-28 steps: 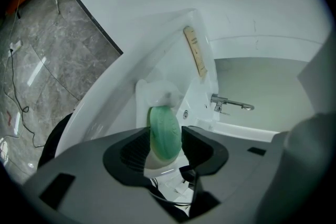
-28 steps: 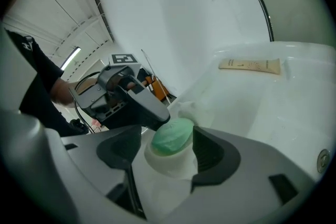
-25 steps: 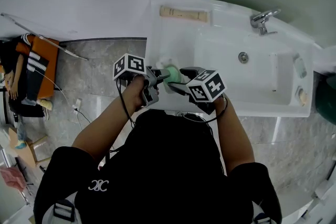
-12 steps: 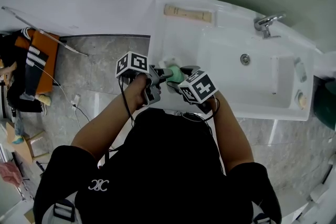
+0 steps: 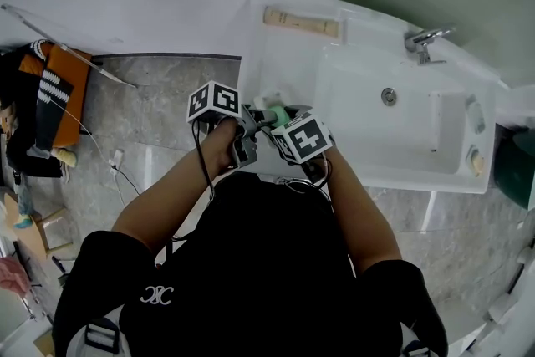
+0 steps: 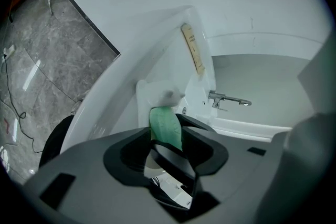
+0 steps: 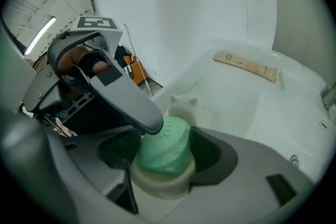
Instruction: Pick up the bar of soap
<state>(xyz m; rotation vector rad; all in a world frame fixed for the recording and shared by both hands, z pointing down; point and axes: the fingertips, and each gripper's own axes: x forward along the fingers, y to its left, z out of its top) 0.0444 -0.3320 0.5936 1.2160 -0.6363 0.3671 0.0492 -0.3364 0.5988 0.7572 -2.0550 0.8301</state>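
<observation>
Two claws now meet: your right claw (image 7: pixel 164 168) has closed in beside the left claw (image 6: pixel 167 145). It sits spread around the bar of soap (image 7: pixel 166 145), which the left pinches, at 9 o'clock of the basin (image 5: pixel 368 138). The lift looks secured.

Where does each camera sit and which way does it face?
Head view: on the head, steeply down at the sink; arms, torso, left tongs, right tongs show.
Left gripper view: on left tongs, toward the faucet; own jaws show.
Right gripper view: on right tongs, toward the wall; own jaws show.
All share the bar of soap.
</observation>
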